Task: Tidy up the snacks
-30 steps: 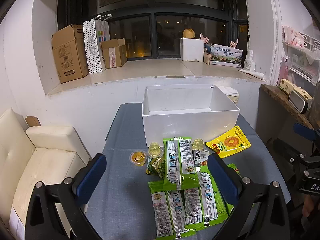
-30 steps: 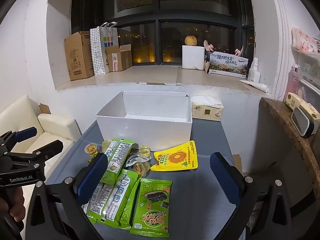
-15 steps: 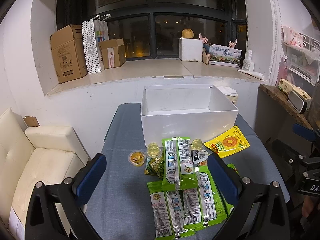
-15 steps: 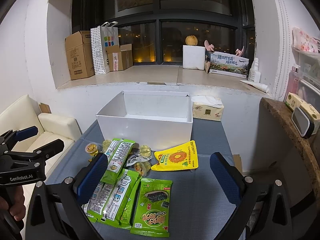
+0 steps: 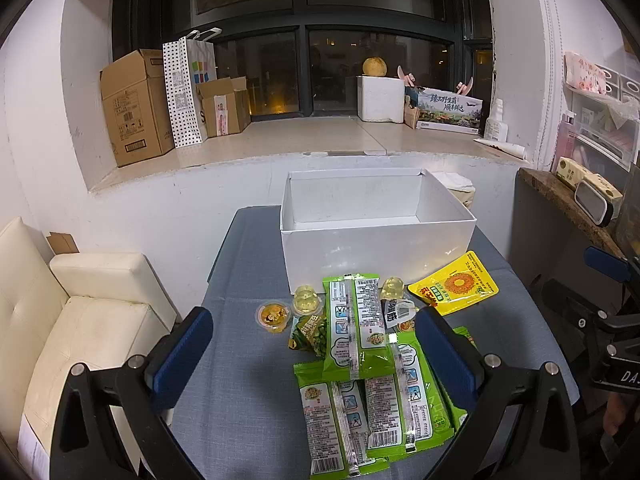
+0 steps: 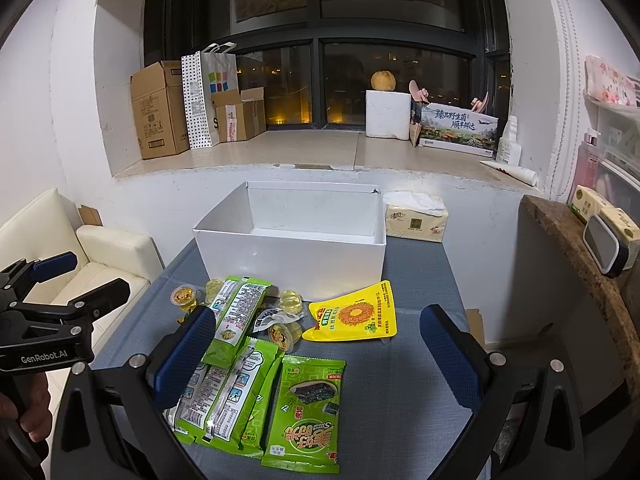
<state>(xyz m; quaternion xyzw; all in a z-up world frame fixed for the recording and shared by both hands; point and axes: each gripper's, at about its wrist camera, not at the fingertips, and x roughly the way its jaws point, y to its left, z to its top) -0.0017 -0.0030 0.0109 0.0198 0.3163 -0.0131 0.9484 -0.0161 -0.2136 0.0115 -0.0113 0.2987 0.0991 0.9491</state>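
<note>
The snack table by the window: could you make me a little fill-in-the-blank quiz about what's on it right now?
1. The white box on the table holds ____ snacks so far.
2. The packet with the sunflower picture is coloured ____.
3. The tissue pack lies to the ____ of the white box, seen from the right wrist camera.
4. Both the left hand-held gripper and the right hand-held gripper have their jaws ____.

Missing words: no; yellow; right; open
</note>
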